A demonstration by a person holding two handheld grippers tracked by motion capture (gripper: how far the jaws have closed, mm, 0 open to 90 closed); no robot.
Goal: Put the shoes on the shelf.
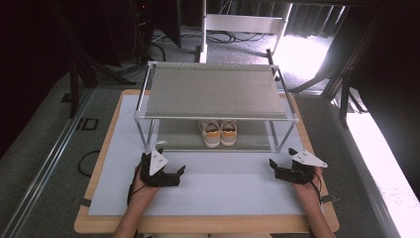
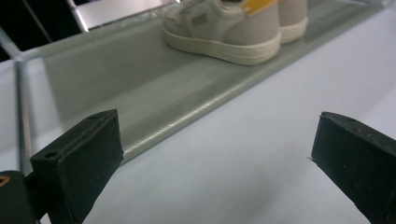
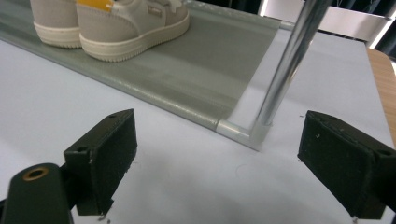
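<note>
A pair of beige shoes (image 1: 217, 133) with yellow heel tabs stands heels toward me in the middle of the lower shelf of a two-tier metal rack (image 1: 215, 91). My left gripper (image 1: 163, 164) rests on the white mat in front of the rack's left corner, open and empty. My right gripper (image 1: 282, 158) lies in front of the right corner, also open and empty. In the left gripper view the open gripper (image 2: 217, 135) faces the grey lower shelf (image 2: 140, 79) and one shoe (image 2: 224, 28). In the right gripper view the gripper (image 3: 219, 135) faces the rack's corner post (image 3: 285, 65) and a shoe (image 3: 130, 23).
The rack stands on a white mat (image 1: 218, 191) over a wooden table (image 1: 198, 225). Its top shelf is a bare grey fabric sheet. Bare mat lies between the two grippers. Beyond the table are dark floor, cables and a white stand (image 1: 242, 22).
</note>
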